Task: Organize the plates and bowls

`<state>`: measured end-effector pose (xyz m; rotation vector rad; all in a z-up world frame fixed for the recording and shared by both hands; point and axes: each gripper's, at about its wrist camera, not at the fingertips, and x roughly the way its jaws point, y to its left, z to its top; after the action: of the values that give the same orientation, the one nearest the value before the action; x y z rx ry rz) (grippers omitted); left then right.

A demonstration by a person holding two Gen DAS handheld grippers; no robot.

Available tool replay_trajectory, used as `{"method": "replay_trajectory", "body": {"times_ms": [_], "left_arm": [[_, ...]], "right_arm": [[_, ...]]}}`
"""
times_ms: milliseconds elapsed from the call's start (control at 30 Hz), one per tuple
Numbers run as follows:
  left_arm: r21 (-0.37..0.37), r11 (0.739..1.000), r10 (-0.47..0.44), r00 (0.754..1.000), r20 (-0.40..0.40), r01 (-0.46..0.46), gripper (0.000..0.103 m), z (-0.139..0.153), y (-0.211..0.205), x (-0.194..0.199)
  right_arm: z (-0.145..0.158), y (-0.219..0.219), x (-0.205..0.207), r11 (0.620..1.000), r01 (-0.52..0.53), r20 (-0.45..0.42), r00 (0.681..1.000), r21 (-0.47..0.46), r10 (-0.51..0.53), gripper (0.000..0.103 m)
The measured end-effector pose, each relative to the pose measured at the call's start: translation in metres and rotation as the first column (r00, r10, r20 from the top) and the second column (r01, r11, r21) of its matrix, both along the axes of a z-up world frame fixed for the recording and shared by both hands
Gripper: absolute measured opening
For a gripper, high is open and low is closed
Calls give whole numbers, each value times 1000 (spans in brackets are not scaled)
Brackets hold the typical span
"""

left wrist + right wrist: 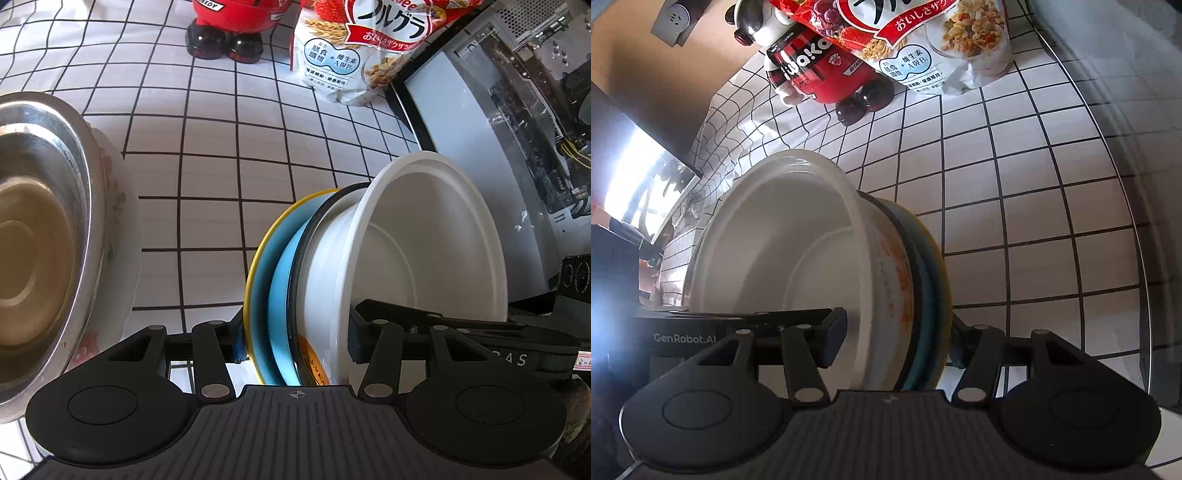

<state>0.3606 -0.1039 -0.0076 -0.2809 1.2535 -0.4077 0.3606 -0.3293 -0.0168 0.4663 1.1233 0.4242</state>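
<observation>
A stack of a white bowl (pixel 417 251), a blue plate (pixel 280 280) and a yellow-rimmed plate (pixel 258 258) is held on edge above the table. My left gripper (pixel 295 343) is shut on the stack, one finger behind the yellow plate, one inside the bowl. My right gripper (pixel 894 339) is shut on the same stack from the other side; the white bowl (pixel 783 240) and the plates (pixel 934 280) show there. A steel bowl (pixel 40 229) sits on a floral plate (pixel 122 206) at the left.
The table has a white grid-pattern cloth (pixel 221 147). A cereal bag (pixel 354 48) and a red toy figure (pixel 229 26) stand at the back. A computer case (pixel 517 129) stands at the right. A bright monitor (pixel 639 184) is at the left in the right wrist view.
</observation>
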Motion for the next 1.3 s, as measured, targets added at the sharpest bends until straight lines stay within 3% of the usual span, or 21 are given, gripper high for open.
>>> {"method": "replay_trajectory", "body": {"times_ms": [300, 867, 1300], "left_arm": [[-11, 1000, 7, 1000, -21, -7, 56, -3, 0, 0], [4, 998, 58, 993, -103, -58, 55, 1, 2, -5], [-26, 998, 58, 996, -72, -60, 55, 47, 5, -12]], "right_arm": [[1, -1, -1, 1000, 17, 3, 1000, 1, -17, 55], [5, 2, -3, 996, 91, -111, 990, -7, -92, 51], [57, 9, -8, 996, 69, -66, 995, -48, -72, 51]]}}
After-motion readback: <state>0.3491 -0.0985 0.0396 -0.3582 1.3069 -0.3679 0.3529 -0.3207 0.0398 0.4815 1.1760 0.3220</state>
